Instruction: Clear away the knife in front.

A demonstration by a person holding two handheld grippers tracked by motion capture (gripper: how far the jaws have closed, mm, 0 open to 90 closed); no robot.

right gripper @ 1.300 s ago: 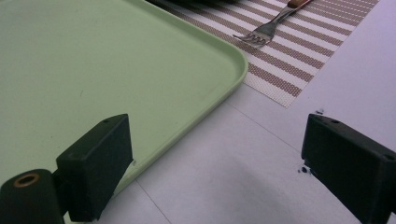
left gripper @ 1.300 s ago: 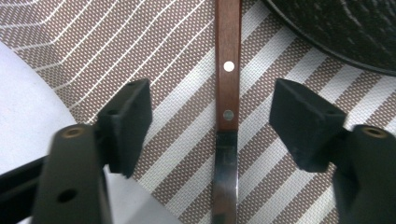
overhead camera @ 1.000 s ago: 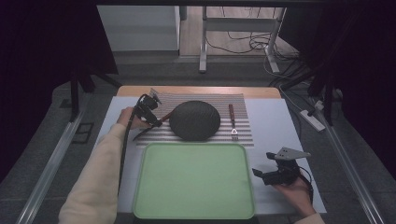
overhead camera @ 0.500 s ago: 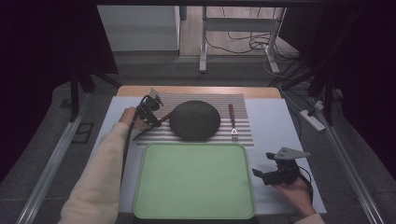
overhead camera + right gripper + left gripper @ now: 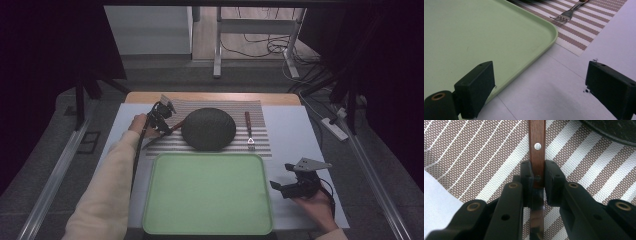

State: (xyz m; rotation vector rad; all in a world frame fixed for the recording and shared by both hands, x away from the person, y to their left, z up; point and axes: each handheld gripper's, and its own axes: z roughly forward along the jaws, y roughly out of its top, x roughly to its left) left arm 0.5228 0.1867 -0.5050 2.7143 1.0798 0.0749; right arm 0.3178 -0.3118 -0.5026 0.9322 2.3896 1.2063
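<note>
On the striped mat (image 5: 260, 142), left of the dark bowl (image 5: 208, 128), the knife (image 5: 537, 147) has just been pinched by the closing left hand-held gripper (image 5: 538, 182). Lifting it comes next. The right hand-held gripper (image 5: 539, 82) is spread wide.

In the left gripper view the knife (image 5: 537, 152) runs out of frame both ways: its wooden handle is cut off by the top edge, and its steel blade disappears beneath the left hand-held gripper (image 5: 538, 182), whose pads cover the junction. The dark plate (image 5: 614, 130) is clipped at the top right corner. In the right gripper view the fork (image 5: 569, 12) loses its handle at the top edge, and the green tray (image 5: 486, 32) runs off the left.
</note>
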